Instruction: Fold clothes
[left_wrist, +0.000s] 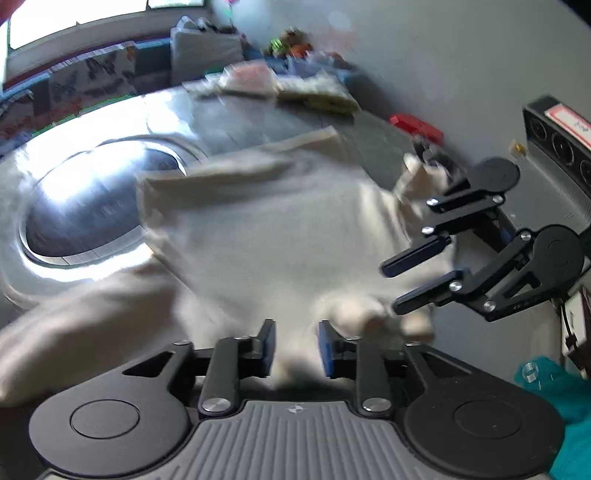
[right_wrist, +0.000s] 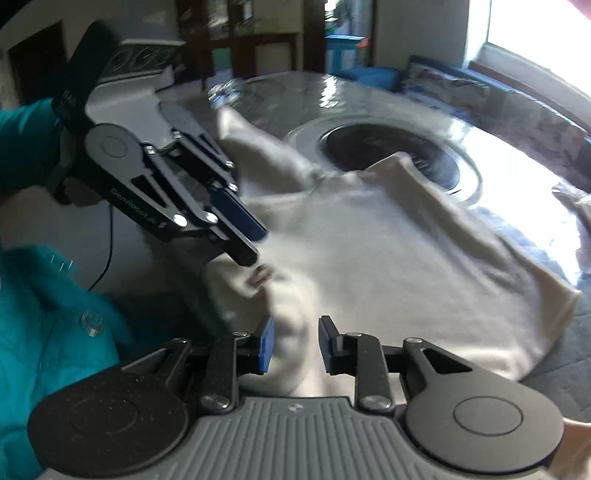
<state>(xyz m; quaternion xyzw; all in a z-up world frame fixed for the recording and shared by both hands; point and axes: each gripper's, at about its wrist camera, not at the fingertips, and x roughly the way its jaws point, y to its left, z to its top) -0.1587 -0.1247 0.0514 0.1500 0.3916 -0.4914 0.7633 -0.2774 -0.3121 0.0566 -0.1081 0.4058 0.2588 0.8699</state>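
Left claw (left_wrist: 295, 349): black metal, blue pads, jaws partly apart, pads clear of cloth, nothing gripped. Right claw (right_wrist: 295, 345): same build, jaws partly apart, soft fold of cloth between pads, not pinched. Cream shirt (left_wrist: 266, 236): soft, matte, blurred; spread just ahead of both claws on glossy table (right_wrist: 369, 99). Teal sleeve (right_wrist: 44, 317) at edge.
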